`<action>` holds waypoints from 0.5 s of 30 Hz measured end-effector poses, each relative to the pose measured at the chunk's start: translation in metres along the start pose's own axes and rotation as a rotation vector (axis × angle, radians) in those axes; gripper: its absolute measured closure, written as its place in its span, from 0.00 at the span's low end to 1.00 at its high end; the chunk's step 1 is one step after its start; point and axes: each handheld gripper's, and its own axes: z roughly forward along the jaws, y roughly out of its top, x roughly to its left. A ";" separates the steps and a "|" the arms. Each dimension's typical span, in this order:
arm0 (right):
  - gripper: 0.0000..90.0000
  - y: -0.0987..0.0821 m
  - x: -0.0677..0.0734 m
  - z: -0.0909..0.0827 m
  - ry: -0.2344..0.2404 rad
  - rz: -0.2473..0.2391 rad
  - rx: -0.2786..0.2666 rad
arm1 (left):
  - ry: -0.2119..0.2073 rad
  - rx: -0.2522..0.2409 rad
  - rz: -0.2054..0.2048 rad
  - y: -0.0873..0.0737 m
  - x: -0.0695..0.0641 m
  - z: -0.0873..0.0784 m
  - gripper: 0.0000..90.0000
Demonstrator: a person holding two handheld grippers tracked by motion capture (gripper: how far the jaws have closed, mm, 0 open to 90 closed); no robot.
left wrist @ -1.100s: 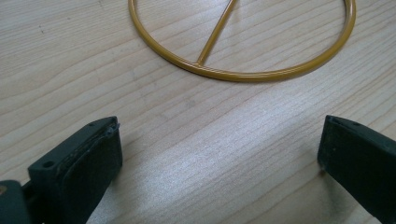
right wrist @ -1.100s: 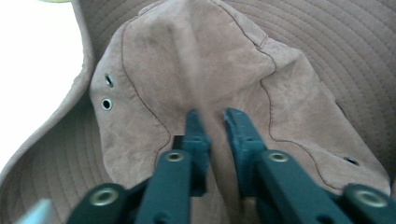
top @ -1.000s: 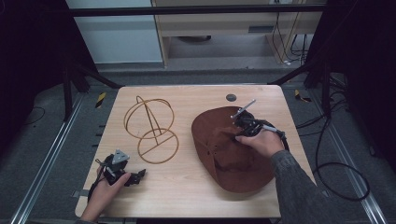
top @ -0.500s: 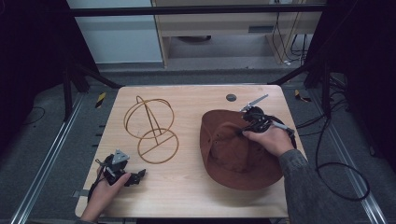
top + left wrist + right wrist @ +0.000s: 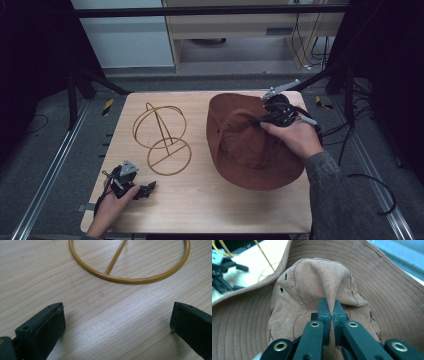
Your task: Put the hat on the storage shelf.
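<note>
The right gripper (image 5: 265, 118) has its jaws pinched tight on a fold of cloth at the crown of the brown hat (image 5: 245, 145), and in the right gripper view the two black jaws (image 5: 331, 312) meet with only that ridge of fabric between them. The hat sits on the right half of the bench (image 5: 200, 200), its far side lifted and its wide stitched brim tilted, with the near edge of the brim low over the wood; its crown faces the hand and small metal eyelets show on the side of the crown. To the left of the hat, just beside it, stands a yellow wire hat stand (image 5: 162, 140), a flat ring base with a round hoop on a stem, and nothing hangs on it. At the near left corner the left gripper (image 5: 142, 191) rests on the bench with its jaws wide apart and nothing between them, pointing at the ring base (image 5: 130, 277).
</note>
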 end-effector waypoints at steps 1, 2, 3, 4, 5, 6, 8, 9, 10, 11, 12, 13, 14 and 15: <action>0.99 0.005 0.002 -0.004 -0.002 -0.003 -0.011 | 0.001 -0.001 0.000 0.000 0.000 0.000 0.00; 0.99 0.008 0.004 -0.005 -0.001 -0.005 -0.019 | 0.001 0.000 0.000 0.000 0.000 0.000 0.00; 0.99 0.011 0.006 -0.008 0.000 -0.011 -0.026 | 0.002 -0.001 0.004 0.000 0.000 0.000 0.00; 0.99 0.019 0.010 -0.012 0.003 -0.026 -0.039 | 0.002 0.000 0.004 0.000 0.000 0.000 0.00; 0.99 0.019 0.010 -0.012 0.003 -0.026 -0.039 | 0.002 0.000 0.005 0.000 0.000 0.000 0.00; 0.99 0.021 0.012 -0.013 0.005 -0.033 -0.042 | 0.001 0.000 0.005 0.000 0.000 0.000 0.00; 0.99 0.028 0.017 -0.016 0.006 -0.046 -0.051 | 0.002 0.000 0.005 0.000 0.000 0.000 0.00; 0.99 0.030 0.019 -0.017 0.008 -0.052 -0.059 | 0.002 0.000 0.005 0.000 0.000 0.000 0.00; 0.99 0.032 0.021 -0.018 0.010 -0.057 -0.059 | 0.002 0.000 0.005 0.000 0.000 0.000 0.00; 0.99 0.035 0.023 -0.019 0.010 -0.062 -0.065 | 0.001 0.000 0.005 0.000 0.000 0.000 0.00; 0.99 0.038 0.025 -0.021 0.009 -0.062 -0.070 | 0.001 0.000 0.004 0.000 0.000 0.000 0.00; 0.99 0.040 0.027 -0.022 0.010 -0.063 -0.076 | 0.001 0.001 0.005 0.000 0.000 0.000 0.00; 0.99 0.043 0.029 -0.024 0.010 -0.069 -0.082 | 0.001 0.000 0.005 0.000 0.000 0.000 0.00; 0.99 0.046 0.030 -0.025 0.009 -0.073 -0.086 | 0.001 0.000 0.005 0.000 0.000 0.000 0.00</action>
